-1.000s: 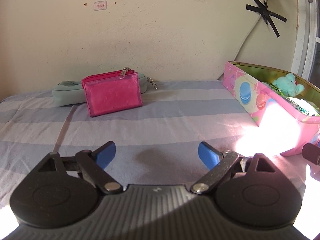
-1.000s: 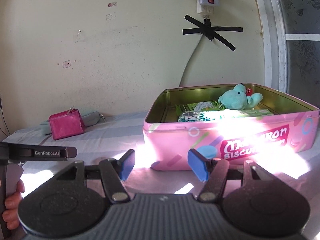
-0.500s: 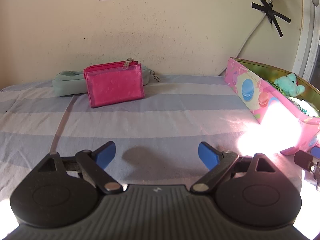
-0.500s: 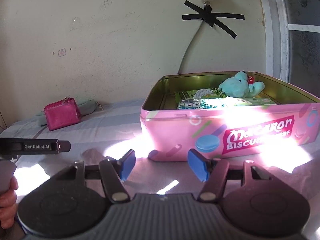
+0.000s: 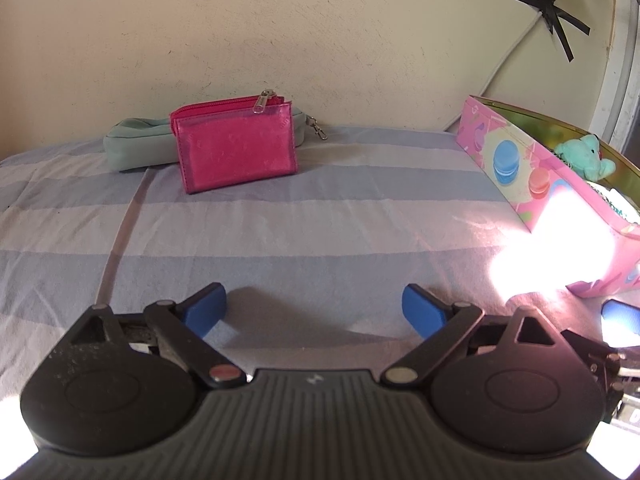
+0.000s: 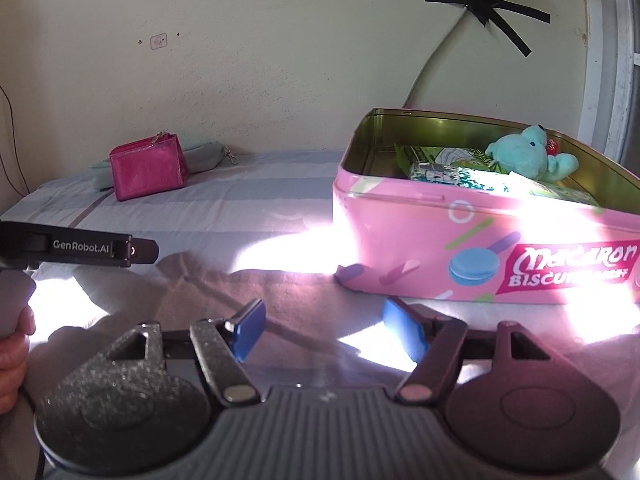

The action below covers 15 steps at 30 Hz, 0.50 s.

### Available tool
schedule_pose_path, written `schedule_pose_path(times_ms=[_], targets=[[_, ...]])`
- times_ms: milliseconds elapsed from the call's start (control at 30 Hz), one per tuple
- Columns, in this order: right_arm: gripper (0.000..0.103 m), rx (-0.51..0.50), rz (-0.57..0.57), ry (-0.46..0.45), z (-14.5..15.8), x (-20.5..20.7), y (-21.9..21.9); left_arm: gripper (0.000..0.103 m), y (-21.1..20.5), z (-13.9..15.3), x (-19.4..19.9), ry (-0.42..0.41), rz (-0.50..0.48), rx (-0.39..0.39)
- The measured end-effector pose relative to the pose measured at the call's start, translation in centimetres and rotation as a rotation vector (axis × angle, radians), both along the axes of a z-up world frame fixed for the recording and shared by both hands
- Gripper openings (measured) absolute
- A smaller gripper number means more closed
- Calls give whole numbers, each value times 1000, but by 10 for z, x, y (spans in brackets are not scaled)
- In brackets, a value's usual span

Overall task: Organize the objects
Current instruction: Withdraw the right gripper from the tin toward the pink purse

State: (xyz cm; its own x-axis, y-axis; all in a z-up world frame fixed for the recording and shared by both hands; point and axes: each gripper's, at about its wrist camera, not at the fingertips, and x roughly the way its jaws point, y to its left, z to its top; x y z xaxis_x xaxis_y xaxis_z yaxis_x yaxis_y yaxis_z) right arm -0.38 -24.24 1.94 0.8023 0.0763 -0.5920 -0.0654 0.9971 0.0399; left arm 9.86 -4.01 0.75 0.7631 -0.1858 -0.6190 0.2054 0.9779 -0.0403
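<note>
Pink was the colour of most of what mattered on the striped bedsheet (image 5: 280, 216) in front of you. Your left gripper (image 5: 315, 306) hung low over the cloth with its blue pads spread wide; its jaws had just been opening, and only bare sheet lay between them. Well ahead of it, close to the wall, the pink zip wallet (image 5: 236, 146) stood upright, leaning against the pale green pouch (image 5: 134, 142) that lay behind it and stuck out to its left. A metal clasp (image 5: 318, 130) of the pouch showed just to the wallet's right.

Off to your right sat the pink biscuit tin (image 6: 460, 236), lid off, its gold inside catching the sun. A teal plush bear (image 6: 524, 154) rested inside it on top of some green printed packets (image 6: 444, 166); what exactly those packets were could not be read. From the left wrist view the tin ran along the right edge, apart from the wallet and pouch, with a broad stretch of sheet between them.

Your right gripper (image 6: 324, 328) pointed at the near wall of the tin without touching it. Its jaws had just been opening too, they stood apart, and they held nothing. A bright patch of sunlight washed out the sheet beside the tin's corner. At the left edge of the right wrist view, your left hand (image 6: 12, 356) gripped the handle of the other tool.
</note>
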Motion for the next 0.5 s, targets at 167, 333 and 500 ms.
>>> schedule_pose_path(times_ms=[167,333,500], targets=[[70,-43,25,-3,1,-1,8,97,12,-1,2,9,0,50],[69,-51,263,24,6,-1,48,98,81,2,17,15,146,-28],[75,-52,442,72,10,46,106,98,132,1,25,-1,366,-133]])
